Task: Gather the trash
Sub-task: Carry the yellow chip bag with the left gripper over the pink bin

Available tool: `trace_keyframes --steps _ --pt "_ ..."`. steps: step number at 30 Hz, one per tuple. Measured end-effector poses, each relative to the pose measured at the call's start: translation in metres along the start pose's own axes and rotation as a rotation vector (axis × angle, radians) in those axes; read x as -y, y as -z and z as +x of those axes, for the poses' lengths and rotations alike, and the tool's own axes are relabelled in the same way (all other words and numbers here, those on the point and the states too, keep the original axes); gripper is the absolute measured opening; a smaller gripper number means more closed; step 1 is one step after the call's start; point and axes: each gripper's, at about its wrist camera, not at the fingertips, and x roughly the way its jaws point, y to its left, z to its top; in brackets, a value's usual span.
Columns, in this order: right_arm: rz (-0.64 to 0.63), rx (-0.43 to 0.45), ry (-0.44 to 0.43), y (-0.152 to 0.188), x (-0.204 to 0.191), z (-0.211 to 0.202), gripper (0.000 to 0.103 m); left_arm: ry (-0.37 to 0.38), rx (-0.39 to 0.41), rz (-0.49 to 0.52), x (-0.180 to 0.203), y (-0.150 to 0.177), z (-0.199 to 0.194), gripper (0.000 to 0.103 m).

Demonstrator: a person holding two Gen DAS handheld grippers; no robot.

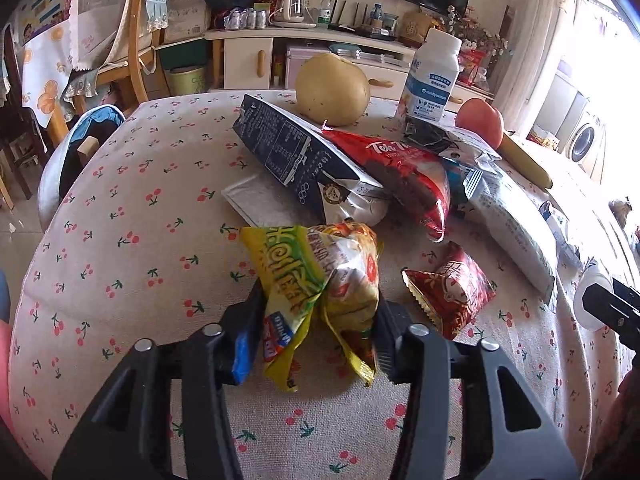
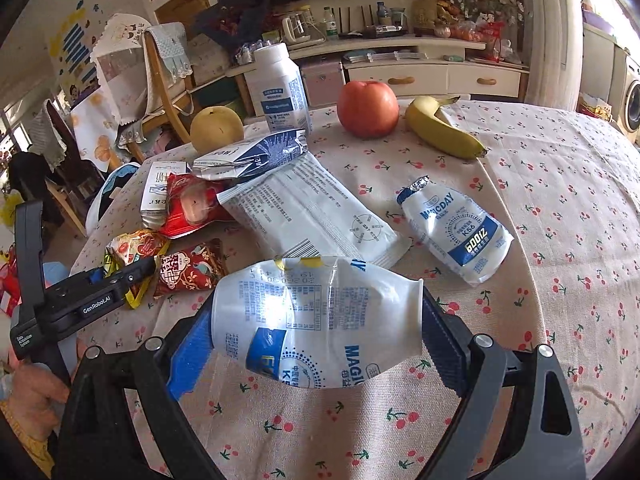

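My left gripper (image 1: 320,312) is shut on a crumpled yellow snack wrapper (image 1: 316,280), just above the cherry-print tablecloth (image 1: 140,240). My right gripper (image 2: 316,320) is shut on a crushed white and blue drink bottle (image 2: 320,320), held over the cloth. More trash lies on the table: a small red packet (image 1: 456,292), a red Teki wrapper (image 1: 404,176), a dark blue carton (image 1: 296,152), a long white wrapper (image 2: 316,208), a second crushed bottle (image 2: 456,232). The left gripper also shows in the right wrist view (image 2: 120,280), and the right gripper at the right edge of the left wrist view (image 1: 612,308).
At the table's far side stand a pear (image 1: 332,88), an upright white bottle (image 1: 432,76), an apple (image 2: 368,108) and a banana (image 2: 444,128). A wooden chair (image 1: 132,52) and a cabinet (image 1: 312,52) stand beyond the table.
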Motion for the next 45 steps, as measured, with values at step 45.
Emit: trace_keyframes --steps 45 --pt "-0.362 -0.041 -0.418 0.022 -0.289 -0.004 0.091 -0.203 0.273 -0.652 -0.242 0.042 -0.174 0.041"
